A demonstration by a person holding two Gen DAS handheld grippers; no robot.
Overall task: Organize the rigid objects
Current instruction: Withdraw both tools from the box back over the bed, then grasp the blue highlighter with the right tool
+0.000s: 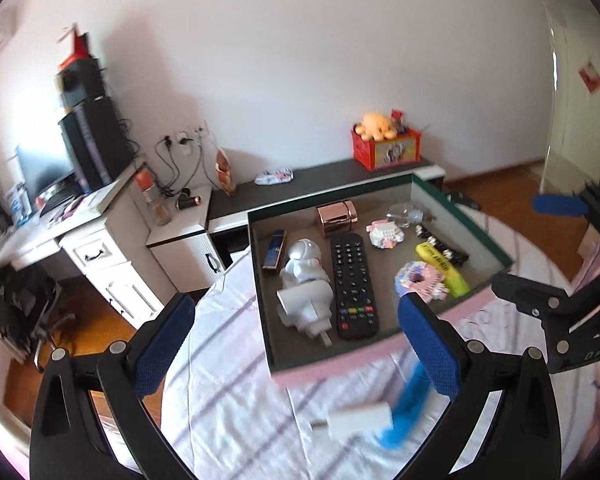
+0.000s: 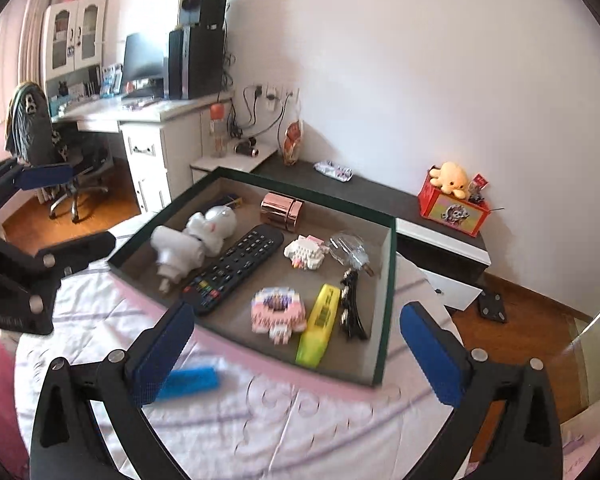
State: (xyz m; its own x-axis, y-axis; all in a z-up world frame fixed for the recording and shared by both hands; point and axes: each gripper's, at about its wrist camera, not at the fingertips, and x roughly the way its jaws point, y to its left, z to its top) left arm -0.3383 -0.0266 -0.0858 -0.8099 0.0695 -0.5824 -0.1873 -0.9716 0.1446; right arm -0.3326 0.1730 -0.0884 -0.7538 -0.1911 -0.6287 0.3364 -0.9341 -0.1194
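A shallow box [image 1: 384, 354] [image 2: 386, 320] with a grey floor lies on the bed. In it are a white astronaut figure [image 1: 306, 280] [image 2: 198, 236], a black remote [image 1: 353, 282] [image 2: 234, 268], a rose-gold case [image 1: 336, 218] [image 2: 282, 208], block toys [image 1: 422, 280] [image 2: 276, 312], a yellow highlighter [image 1: 444, 268] [image 2: 320, 324] and a black clip [image 2: 350, 308]. On the sheet in front of the box lie a white charger [image 1: 358, 418] and a blue object [image 1: 410, 404] [image 2: 192, 380]. My left gripper [image 1: 296, 344] is open and empty above them. My right gripper [image 2: 296, 354] is open and empty over the box's near edge.
The bed [image 2: 300, 420] has a white striped sheet. A white desk [image 1: 100, 248] with a computer tower stands at the left. A dark low shelf [image 1: 324, 178] carries a red box with a yellow plush [image 1: 384, 144]. Wooden floor lies beyond the bed.
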